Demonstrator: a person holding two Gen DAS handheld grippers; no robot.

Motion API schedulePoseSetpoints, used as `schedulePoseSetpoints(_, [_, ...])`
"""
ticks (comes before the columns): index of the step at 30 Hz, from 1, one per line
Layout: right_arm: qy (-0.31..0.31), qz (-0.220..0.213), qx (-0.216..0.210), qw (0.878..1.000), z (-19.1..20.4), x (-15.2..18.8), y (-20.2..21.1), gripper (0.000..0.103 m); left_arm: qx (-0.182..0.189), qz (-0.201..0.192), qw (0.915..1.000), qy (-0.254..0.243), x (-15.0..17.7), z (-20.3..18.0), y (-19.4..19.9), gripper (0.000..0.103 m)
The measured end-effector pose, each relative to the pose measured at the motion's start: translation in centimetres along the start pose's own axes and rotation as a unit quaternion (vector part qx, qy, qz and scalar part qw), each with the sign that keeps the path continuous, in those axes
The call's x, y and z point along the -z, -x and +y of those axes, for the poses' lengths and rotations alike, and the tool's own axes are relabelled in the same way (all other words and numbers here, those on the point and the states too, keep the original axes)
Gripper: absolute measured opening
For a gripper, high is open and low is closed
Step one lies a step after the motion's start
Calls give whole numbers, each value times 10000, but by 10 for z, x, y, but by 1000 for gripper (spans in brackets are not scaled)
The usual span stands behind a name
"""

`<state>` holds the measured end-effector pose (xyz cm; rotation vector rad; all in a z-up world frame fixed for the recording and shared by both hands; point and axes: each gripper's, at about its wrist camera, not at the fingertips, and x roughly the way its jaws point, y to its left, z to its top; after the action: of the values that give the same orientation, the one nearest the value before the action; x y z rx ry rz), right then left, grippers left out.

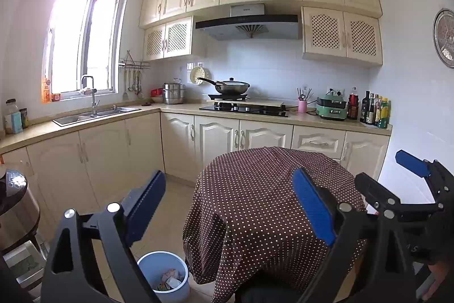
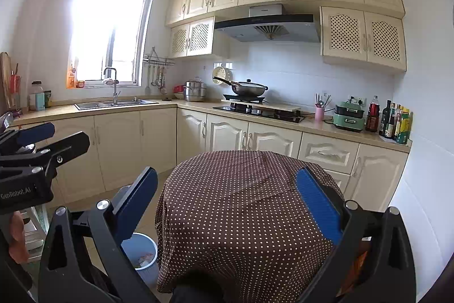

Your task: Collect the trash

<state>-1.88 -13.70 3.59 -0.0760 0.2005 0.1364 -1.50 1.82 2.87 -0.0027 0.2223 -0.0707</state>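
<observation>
Blue bin (image 1: 164,274) sits lower left with trash (image 1: 170,281) inside; both grippers, left (image 1: 229,206) and right (image 2: 227,203), hover open-fingered and empty over the bare desk (image 1: 269,189). Collection looks finished; next, scan for strays.

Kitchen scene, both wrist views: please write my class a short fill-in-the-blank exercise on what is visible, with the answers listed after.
1. The tablecloth on the table is brown with white ____.
2. The blue trash bin stands on the ____ beside the table.
3. The left gripper and the right gripper both have their jaws ____.
4. The wok sits on the ____.

Answers: dots; floor; open; stove
</observation>
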Motion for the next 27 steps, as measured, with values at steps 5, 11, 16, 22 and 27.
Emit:
schedulePoseSetpoints(5, [-28, -17, 11, 10000, 0, 1, 3, 95, -74, -36, 10000, -41, 1, 0, 2, 89])
schedulePoseSetpoints(11, [22, -15, -28, 10000, 5, 2, 3, 96, -223, 2, 9997, -24, 2, 5, 3, 89])
schedulePoseSetpoints(16, [-1, 37, -97, 9999, 4, 2, 0, 96, -242, 25, 9997, -25, 2, 7, 3, 89])
schedulePoseSetpoints(22, [42, 34, -118, 9999, 5, 1, -1, 96, -269, 60, 9996, -25, 3, 10, 0, 89])
schedulePoseSetpoints(27, [51, 70, -128, 9999, 7, 1, -2, 96, -253, 77, 9996, -11, 2, 12, -1, 89])
